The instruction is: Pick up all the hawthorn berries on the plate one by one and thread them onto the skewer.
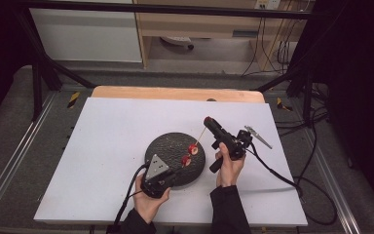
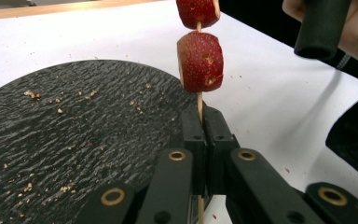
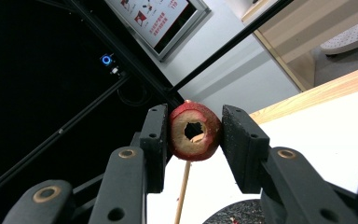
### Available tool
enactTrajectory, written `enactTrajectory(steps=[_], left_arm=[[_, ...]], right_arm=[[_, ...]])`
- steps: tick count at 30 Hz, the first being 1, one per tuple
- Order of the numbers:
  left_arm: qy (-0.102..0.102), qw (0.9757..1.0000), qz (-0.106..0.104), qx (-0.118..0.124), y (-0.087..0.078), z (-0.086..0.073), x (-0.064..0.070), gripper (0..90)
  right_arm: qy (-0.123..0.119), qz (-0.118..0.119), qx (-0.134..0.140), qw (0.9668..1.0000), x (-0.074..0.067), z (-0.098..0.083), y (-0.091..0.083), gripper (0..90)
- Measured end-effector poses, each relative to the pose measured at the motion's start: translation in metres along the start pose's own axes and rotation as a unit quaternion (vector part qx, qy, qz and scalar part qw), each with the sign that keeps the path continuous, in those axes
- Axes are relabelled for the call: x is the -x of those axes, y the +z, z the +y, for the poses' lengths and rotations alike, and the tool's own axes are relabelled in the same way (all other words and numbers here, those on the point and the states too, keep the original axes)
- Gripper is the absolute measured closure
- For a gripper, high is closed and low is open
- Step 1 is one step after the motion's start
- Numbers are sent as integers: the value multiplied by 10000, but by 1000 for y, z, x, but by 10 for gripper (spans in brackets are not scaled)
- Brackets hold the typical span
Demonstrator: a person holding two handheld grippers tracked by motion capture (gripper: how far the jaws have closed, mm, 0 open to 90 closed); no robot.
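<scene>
black grippers with brass-ringed screws, grey three-cornered plate [image 1: 157, 167], trailing black cables, dark sleeves [image 1: 227, 210]

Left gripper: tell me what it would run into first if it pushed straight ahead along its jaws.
Shut on the skewer, the left gripper points up the stick, so it would probably meet the lower fruit piece first; the gap between them is hard to judge.

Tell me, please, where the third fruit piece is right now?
In the right gripper view, the cored fruit piece is clamped in the right gripper, at the tip of the skewer.
</scene>
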State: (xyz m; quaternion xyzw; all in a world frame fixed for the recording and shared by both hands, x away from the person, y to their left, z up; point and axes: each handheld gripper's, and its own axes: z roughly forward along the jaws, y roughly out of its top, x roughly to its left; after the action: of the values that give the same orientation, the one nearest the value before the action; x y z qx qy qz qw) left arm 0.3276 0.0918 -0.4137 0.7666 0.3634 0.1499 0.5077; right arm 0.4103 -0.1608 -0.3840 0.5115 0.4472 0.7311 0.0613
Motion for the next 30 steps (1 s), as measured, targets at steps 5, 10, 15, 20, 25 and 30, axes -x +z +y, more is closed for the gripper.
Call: enactTrajectory(steps=[5,10,15,20,25,30], left_arm=[[-95,9999,29,61,3,2,4,886],[-211,9997,55,109,6,5,7,886],[-262,9996,67,107,10,9,9,887],[-281,9995,38,115,12,12,7,887],[-263,9996,29,109,14,18,5,887],[-285,9995,7,104,16,21,5,887]], right_arm=[[-1,5,8,10000,0,-2,0,630],[2,12,-22,10000,0,-5,0,630],[-9,30,-48,10000,-1,-9,-1,631],[-40,40,-112,9999,-2,-11,-2,631],[-65,67,-146,9998,-2,-13,-3,632],[-110,76,-211,9997,-3,-15,-5,632]])
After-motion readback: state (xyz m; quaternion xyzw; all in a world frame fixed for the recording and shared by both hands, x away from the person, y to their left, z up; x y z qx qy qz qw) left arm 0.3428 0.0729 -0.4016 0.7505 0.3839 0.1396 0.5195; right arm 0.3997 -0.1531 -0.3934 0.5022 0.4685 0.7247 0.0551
